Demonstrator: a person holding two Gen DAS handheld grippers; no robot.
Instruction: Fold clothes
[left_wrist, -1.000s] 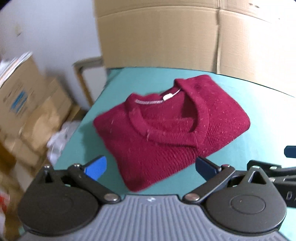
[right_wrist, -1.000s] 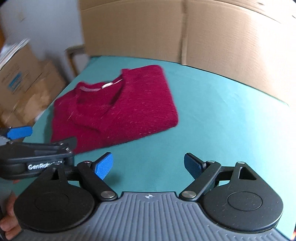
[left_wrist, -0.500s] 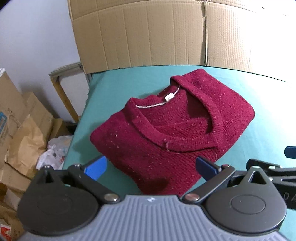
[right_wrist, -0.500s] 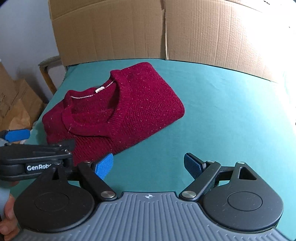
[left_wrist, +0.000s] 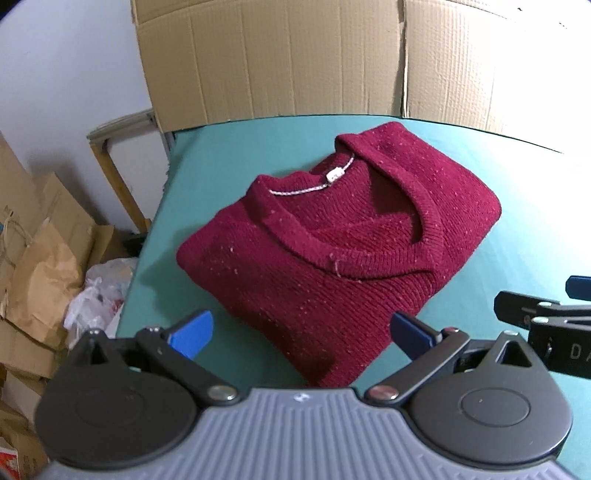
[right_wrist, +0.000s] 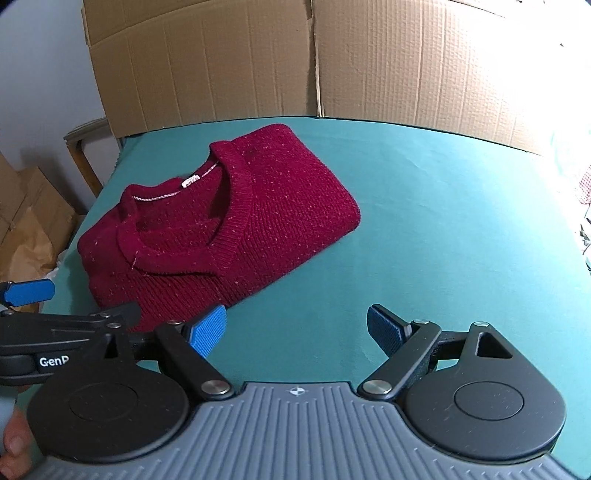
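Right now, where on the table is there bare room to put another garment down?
The widest free patch of the green table lies right of the folded red sweater, up to the cardboard sheets. A narrower strip runs between sweater and cardboard. The table's left side is crowded: the sweater sits near that edge.

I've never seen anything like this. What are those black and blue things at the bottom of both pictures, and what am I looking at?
Those are two hand-held claws, one in each of a person's hands, each carrying a camera that looks out along its fingers. One picture comes from the left claw, the other from the right claw. Both claws are open and hold nothing. Ahead, a dark red sweater lies folded on a green table, with cardboard standing behind it.
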